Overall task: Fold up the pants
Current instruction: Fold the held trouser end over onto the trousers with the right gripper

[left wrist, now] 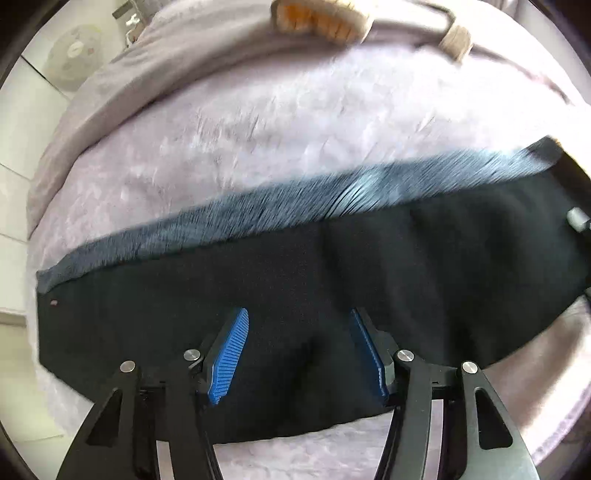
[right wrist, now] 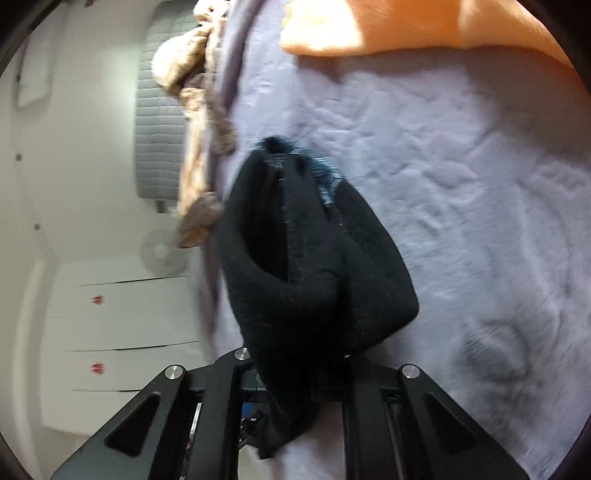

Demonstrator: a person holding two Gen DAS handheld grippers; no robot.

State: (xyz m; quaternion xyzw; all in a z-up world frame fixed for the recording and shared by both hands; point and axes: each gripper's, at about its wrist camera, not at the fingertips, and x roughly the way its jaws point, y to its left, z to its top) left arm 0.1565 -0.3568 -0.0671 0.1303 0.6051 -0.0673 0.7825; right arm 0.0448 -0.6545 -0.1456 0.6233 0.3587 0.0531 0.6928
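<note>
The pants (left wrist: 314, 288), black with a grey-blue lining strip along the 12 o'clock edge, lie in a long band across the pale lilac bed (left wrist: 258, 140). The left gripper (left wrist: 299, 354) hangs over them with its blue pads (left wrist: 229, 354) apart and nothing pinched between them. The right gripper (right wrist: 295, 387) is clamped on a bunched fold of the pants (right wrist: 314, 266), which rises toward 12 o'clock from its jaws. An orange cloth (right wrist: 369, 26) lies on the bed at 12 o'clock; a fan (left wrist: 74, 55) stands at 10 o'clock.
</note>
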